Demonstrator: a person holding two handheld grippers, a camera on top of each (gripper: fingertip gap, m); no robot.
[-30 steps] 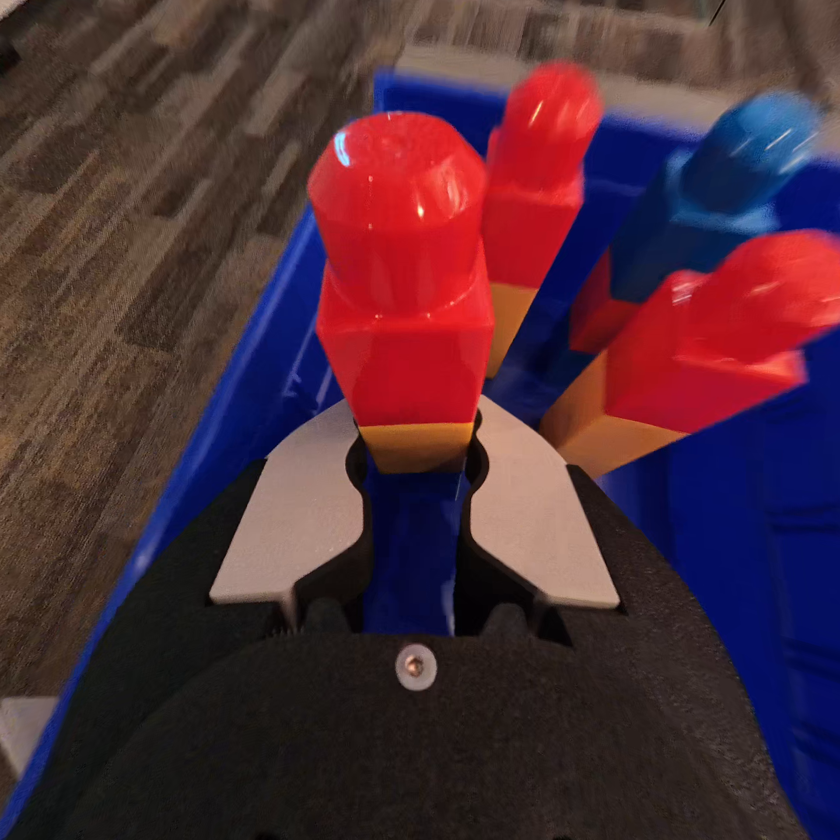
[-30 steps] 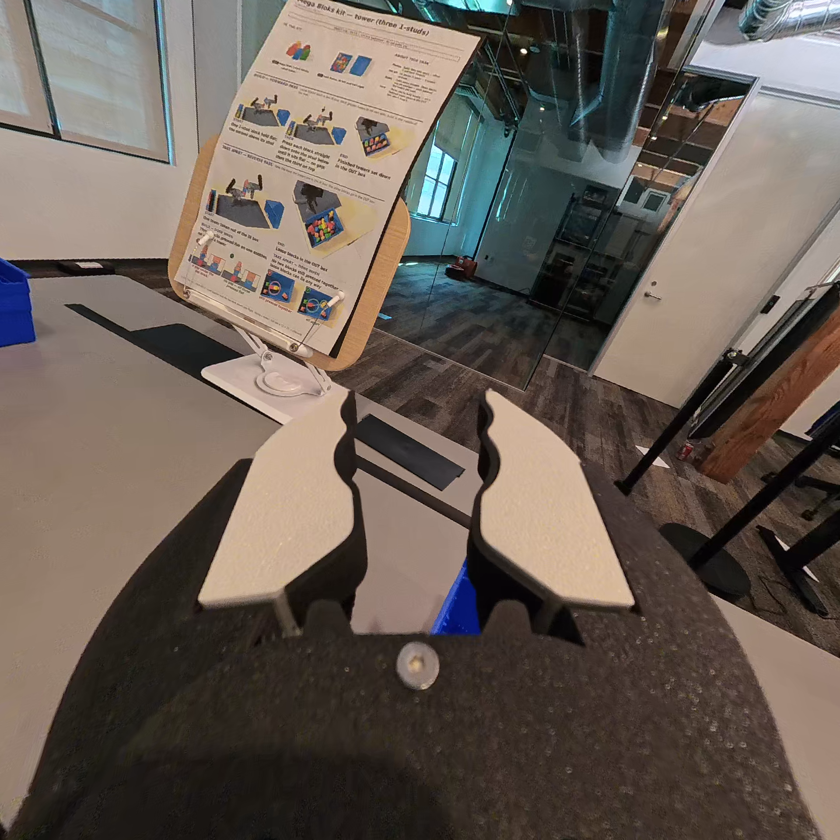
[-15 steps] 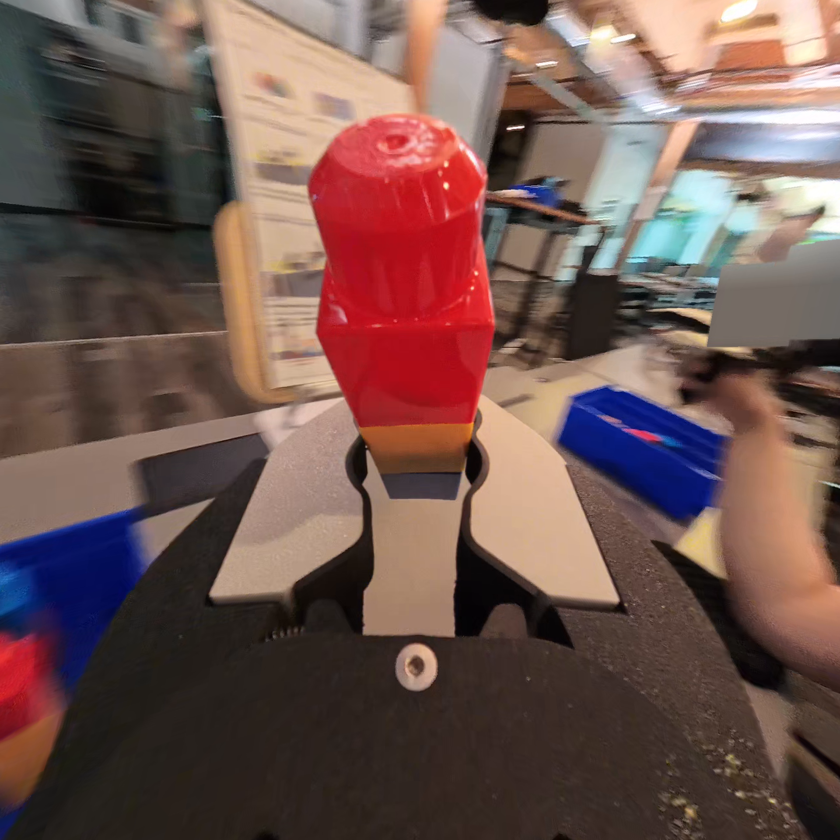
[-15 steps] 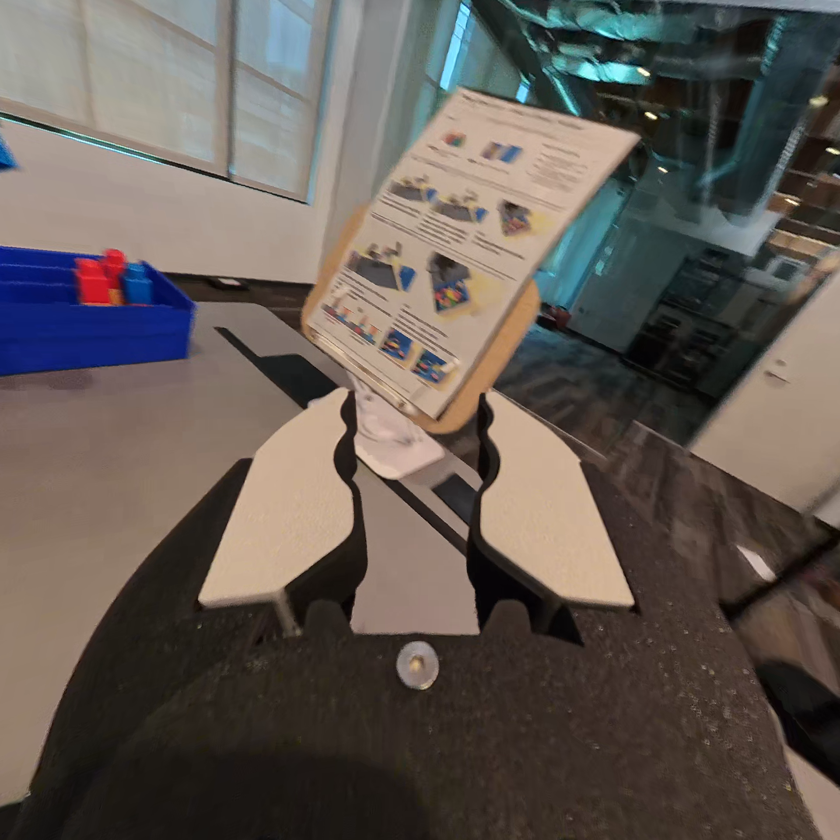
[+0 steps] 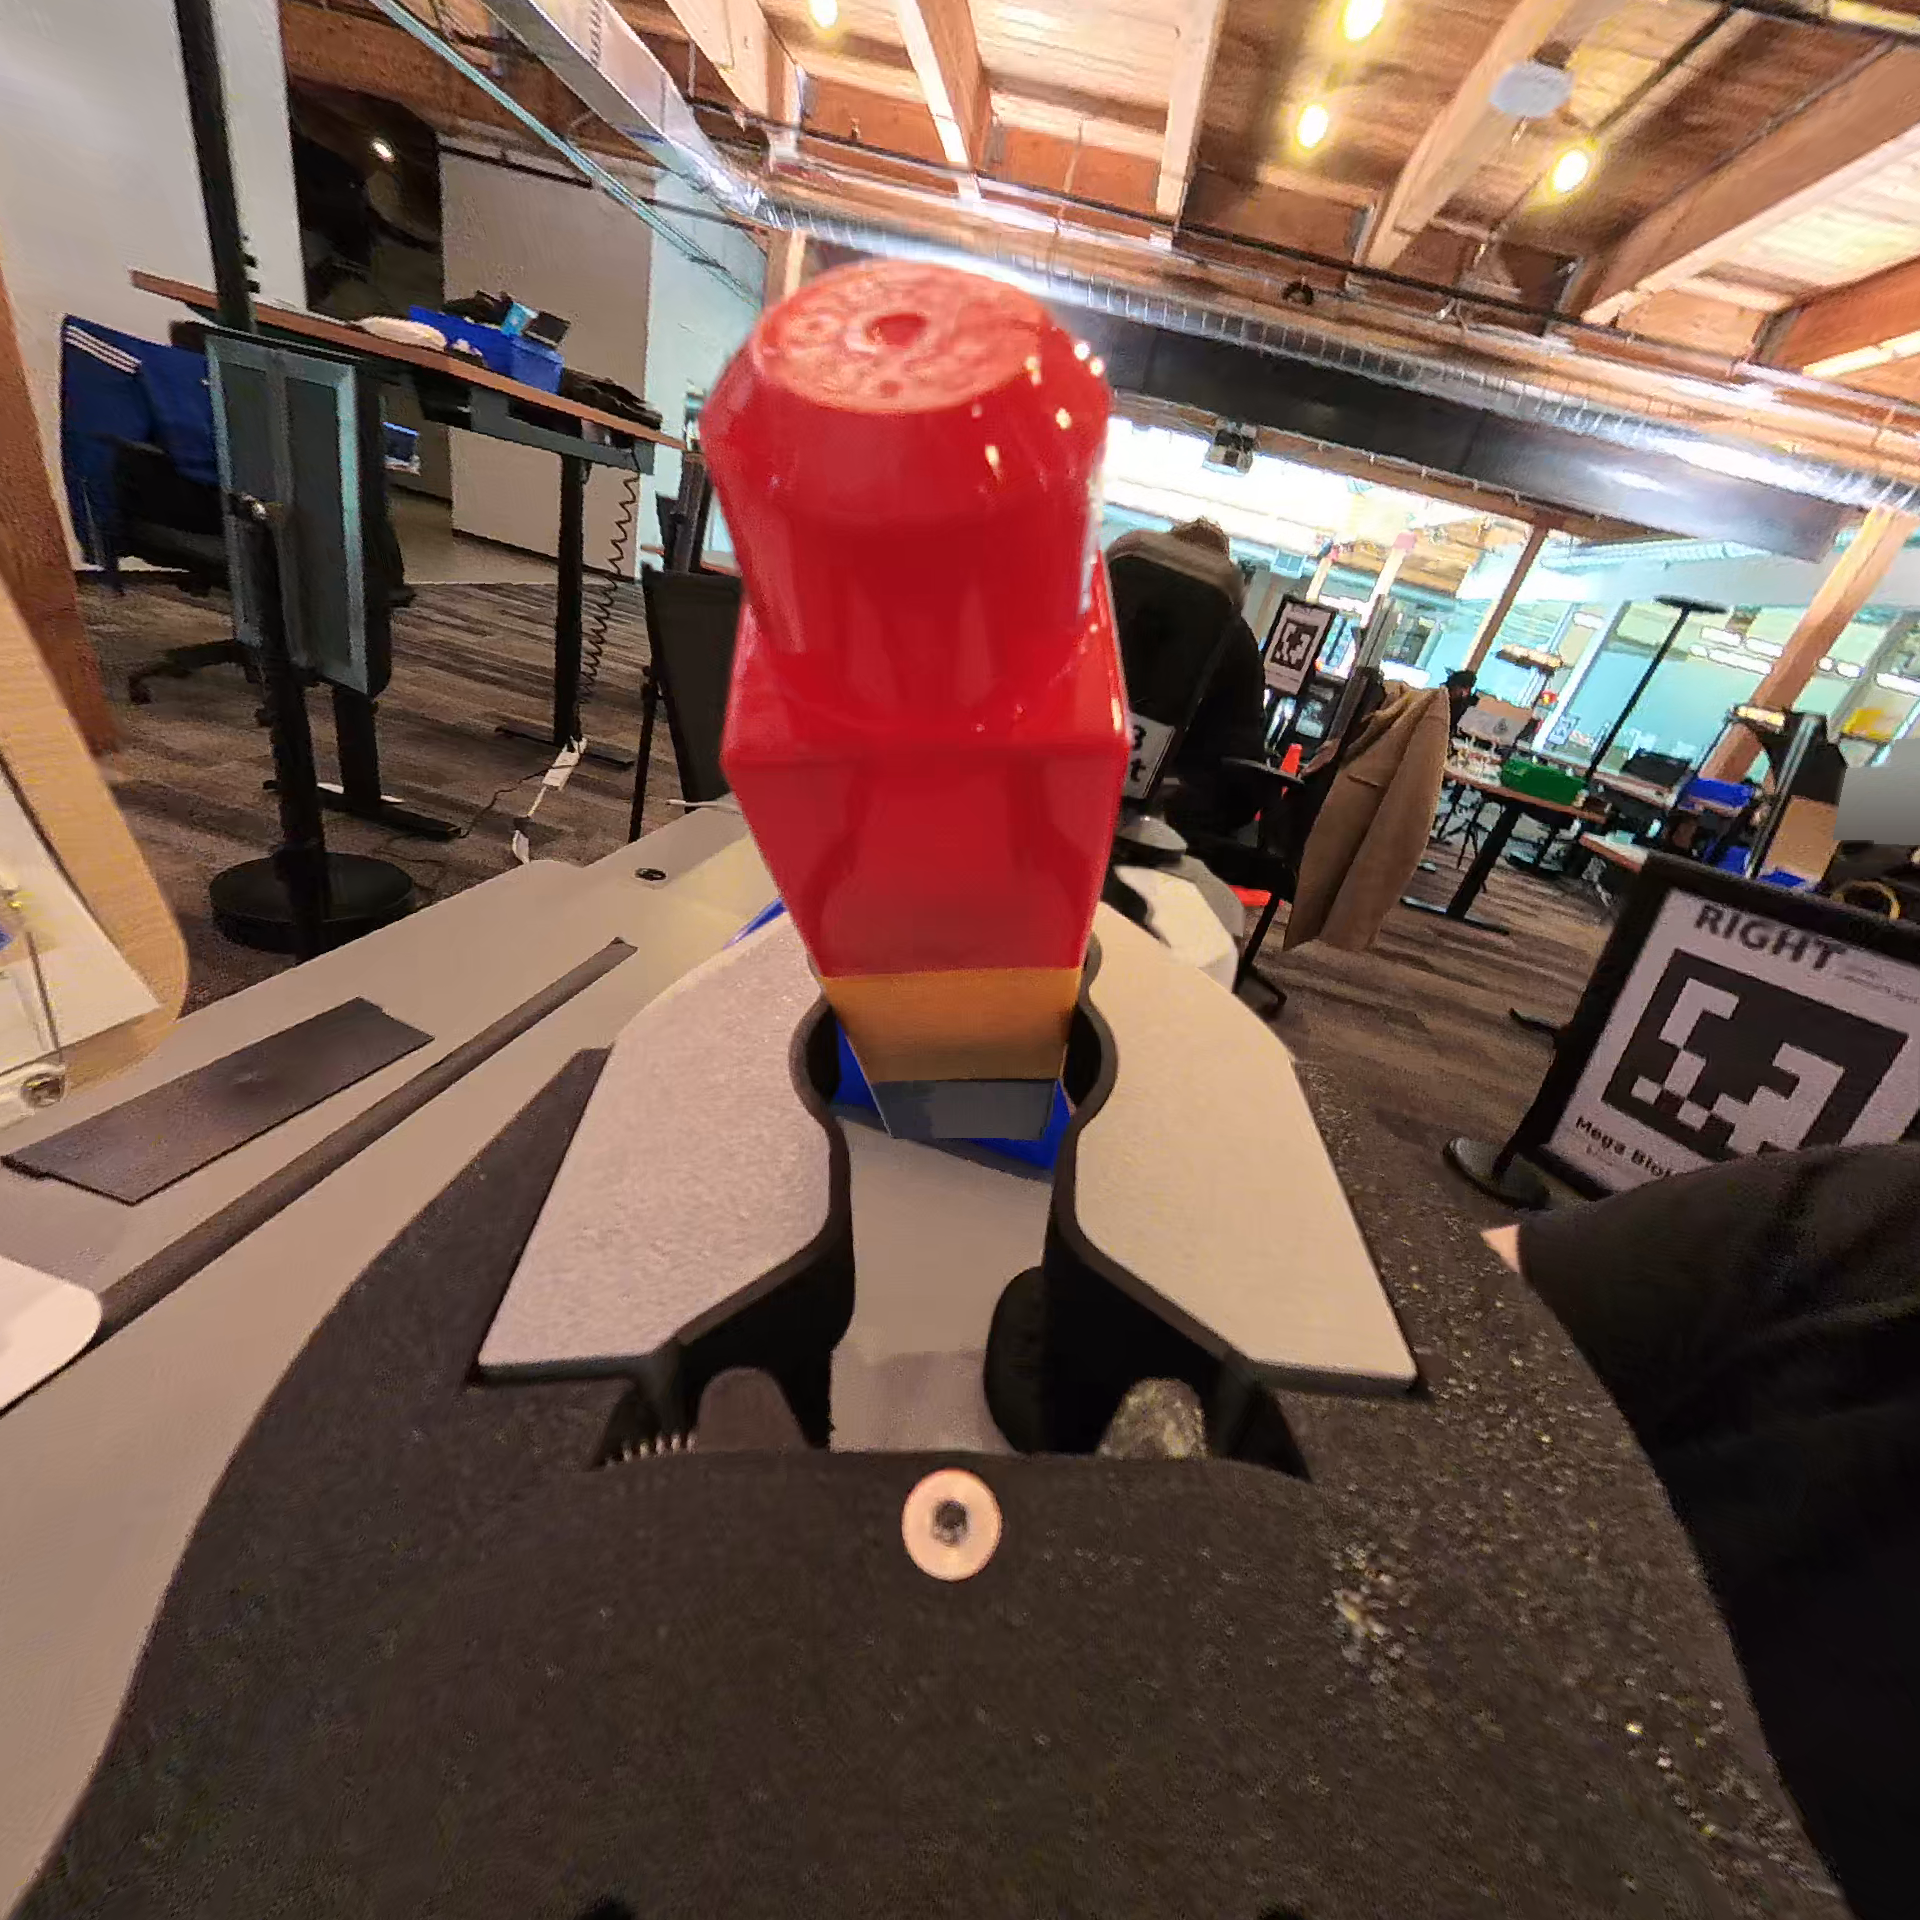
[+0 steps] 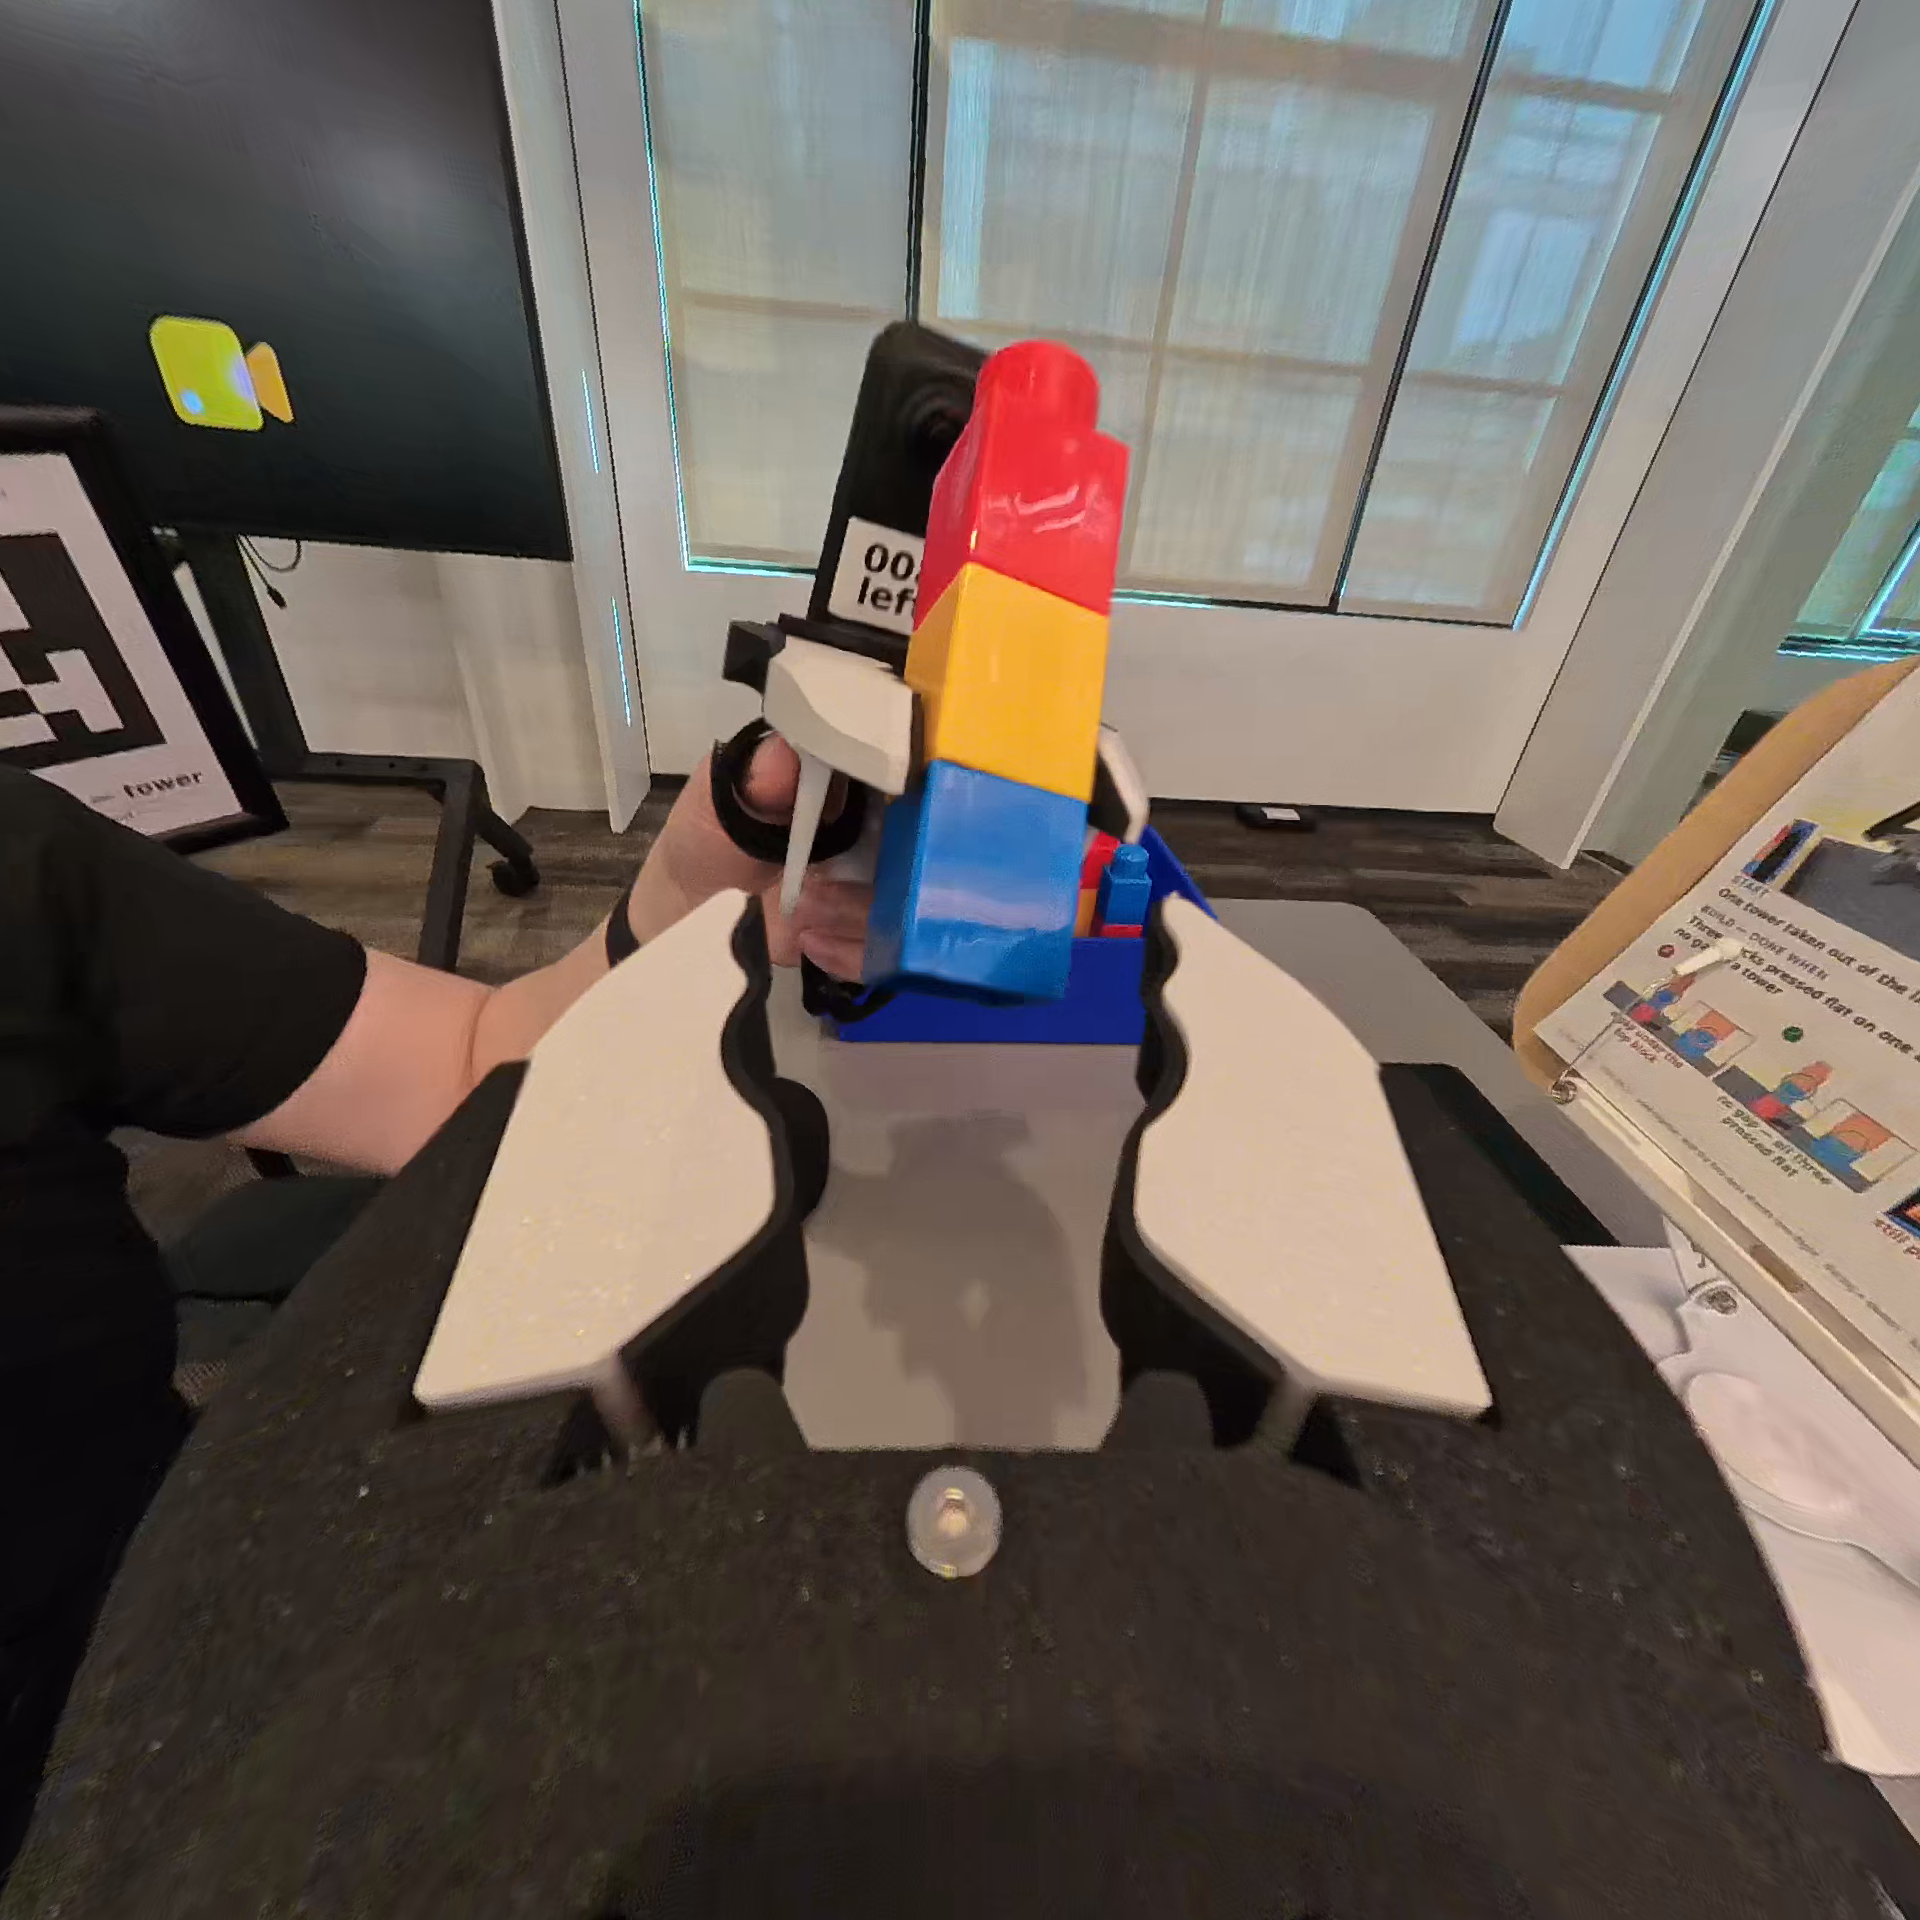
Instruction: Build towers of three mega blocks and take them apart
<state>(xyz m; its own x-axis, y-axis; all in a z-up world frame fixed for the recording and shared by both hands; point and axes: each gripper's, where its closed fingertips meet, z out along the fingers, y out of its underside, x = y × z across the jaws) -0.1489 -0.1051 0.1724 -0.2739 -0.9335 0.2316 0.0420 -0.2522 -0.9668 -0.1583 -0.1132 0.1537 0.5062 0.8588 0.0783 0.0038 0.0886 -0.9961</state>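
My left gripper (image 6: 997,743) clamps a three-block tower (image 6: 1008,675), red over yellow over blue, by its yellow middle block, held above the grey table (image 6: 961,1164). At twelve o'clock from my right gripper (image 6: 951,997), jaws wide and empty, sits the blue bin (image 6: 987,1008).

Red-yellow-blue tower (image 6: 1013,675), blue bin (image 6: 997,1013)

The left gripper (image 5: 948,1049) is clamped on the three-block tower (image 6: 1003,675) at its yellow middle block, held up by a hand (image 6: 774,862), while the right gripper (image 6: 951,997) has its fingers spread apart, holding nothing.
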